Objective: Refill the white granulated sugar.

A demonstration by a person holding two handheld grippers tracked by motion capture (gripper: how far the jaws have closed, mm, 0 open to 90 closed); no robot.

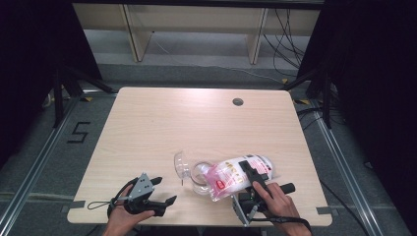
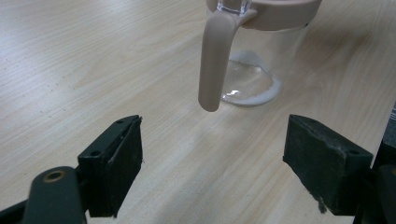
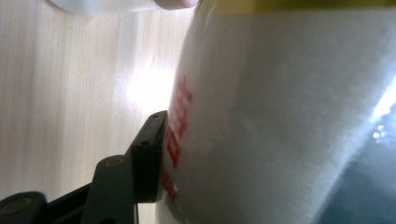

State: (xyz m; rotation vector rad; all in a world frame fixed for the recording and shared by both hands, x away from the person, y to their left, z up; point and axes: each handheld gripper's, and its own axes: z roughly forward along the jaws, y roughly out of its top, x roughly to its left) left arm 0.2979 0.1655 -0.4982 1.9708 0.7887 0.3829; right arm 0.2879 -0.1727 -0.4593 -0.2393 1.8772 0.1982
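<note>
The right gripper's [image 1: 252,178] jaws pinched the tilted white-and-pink plastic bag [image 1: 236,176] over the clear pitcher [image 2: 254,60], pouring seemingly under way, while the left gripper's [image 2: 215,163] spread jaws held nothing.

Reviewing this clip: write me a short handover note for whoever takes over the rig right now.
Right gripper: shut on the bag of white powder, tilted with its open end at the clear jug.
Left gripper: open, holding nothing, resting on the table left of the jug.
Jug: upright, lid flipped open, a little white powder on its bottom.
Left, likely: continue pouring, set the bag down, close the lid.
</note>
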